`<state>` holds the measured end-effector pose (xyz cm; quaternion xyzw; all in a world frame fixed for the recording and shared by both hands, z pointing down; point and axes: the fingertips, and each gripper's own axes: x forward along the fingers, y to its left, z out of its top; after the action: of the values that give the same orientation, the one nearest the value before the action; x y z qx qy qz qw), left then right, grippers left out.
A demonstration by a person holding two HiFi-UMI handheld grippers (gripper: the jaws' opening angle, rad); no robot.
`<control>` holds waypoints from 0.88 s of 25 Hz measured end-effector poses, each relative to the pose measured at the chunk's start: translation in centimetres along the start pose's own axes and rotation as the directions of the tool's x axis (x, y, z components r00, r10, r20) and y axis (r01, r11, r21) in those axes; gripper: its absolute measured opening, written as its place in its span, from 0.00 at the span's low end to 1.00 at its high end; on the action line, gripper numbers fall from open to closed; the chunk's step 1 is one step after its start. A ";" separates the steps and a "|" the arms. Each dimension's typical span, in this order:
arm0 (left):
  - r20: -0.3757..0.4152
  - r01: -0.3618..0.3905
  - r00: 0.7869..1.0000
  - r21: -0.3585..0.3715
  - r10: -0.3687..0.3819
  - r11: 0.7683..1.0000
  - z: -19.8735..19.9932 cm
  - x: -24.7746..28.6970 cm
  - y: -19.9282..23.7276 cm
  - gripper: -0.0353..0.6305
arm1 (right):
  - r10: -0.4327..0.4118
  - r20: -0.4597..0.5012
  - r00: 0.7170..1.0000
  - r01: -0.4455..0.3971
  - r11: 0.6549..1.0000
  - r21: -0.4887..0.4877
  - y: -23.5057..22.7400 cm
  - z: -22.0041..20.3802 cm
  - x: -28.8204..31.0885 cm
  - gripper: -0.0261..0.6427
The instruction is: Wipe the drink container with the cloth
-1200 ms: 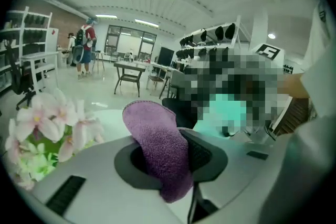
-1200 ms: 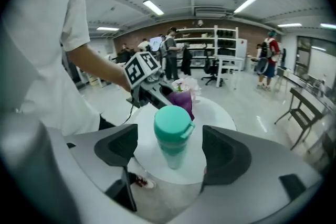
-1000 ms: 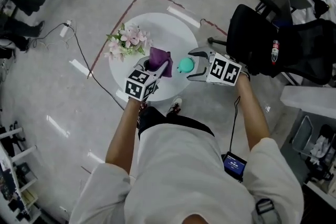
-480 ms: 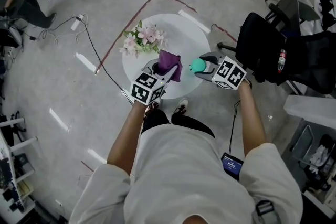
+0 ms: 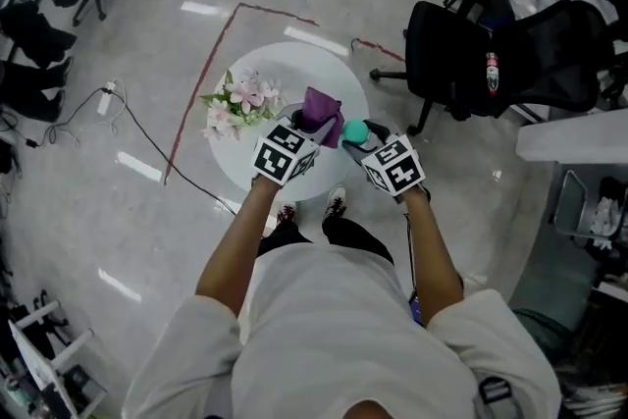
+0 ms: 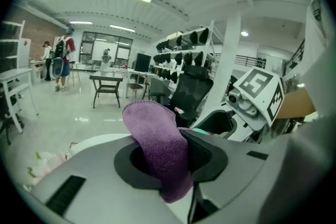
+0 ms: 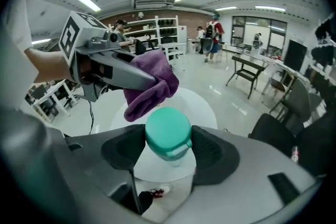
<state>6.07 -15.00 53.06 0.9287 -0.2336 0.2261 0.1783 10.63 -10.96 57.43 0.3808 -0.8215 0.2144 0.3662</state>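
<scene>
The drink container (image 5: 355, 130) has a teal lid (image 7: 168, 132) and a clear body. My right gripper (image 5: 357, 140) is shut on it, pads pressing just under the lid, and holds it above the round white table (image 5: 285, 64). A purple cloth (image 5: 322, 103) hangs folded from my left gripper (image 5: 314, 125), which is shut on it. In the right gripper view the cloth (image 7: 152, 84) hangs just behind the lid, close to it; contact is unclear. In the left gripper view the cloth (image 6: 157, 139) fills the jaws, and the right gripper's marker cube (image 6: 257, 92) shows to the right.
A bunch of pink and white flowers (image 5: 235, 103) lies on the table's left side. A black office chair (image 5: 471, 54) stands to the right. Red tape (image 5: 201, 83) and a cable (image 5: 147, 147) run over the floor on the left. Desks and shelves stand farther off.
The right jaws stood wide around the teal-lidded container and have since closed on it. Both grippers have drawn closer together, bringing cloth and container side by side.
</scene>
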 end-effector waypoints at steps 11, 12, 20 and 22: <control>-0.070 0.280 0.959 0.129 -0.273 0.951 -1.5 4.9 -0.9 0.23 | -0.218 -0.011 0.976 0.215 0.946 0.244 0.0 -0.7 -0.2 0.46; -0.087 0.282 0.958 0.121 -0.273 0.952 -2.0 5.5 -0.5 0.23 | -0.228 -0.009 0.974 0.223 0.941 0.254 -0.1 -0.7 -0.3 0.46; -0.152 0.323 0.935 -0.015 -0.321 0.946 -7.2 9.3 0.0 0.23 | -0.264 -0.010 0.965 0.254 0.918 0.305 -0.2 -0.8 -0.5 0.47; -0.155 0.318 0.934 -0.045 -0.321 0.947 -8.0 10.2 0.5 0.23 | -0.263 -0.004 0.965 0.252 0.917 0.309 -0.4 -0.8 -0.5 0.47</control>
<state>11.19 -15.50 64.96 0.9314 -0.0665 0.2658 0.2398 11.49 -10.53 57.60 0.5417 -0.7277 0.2819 0.3121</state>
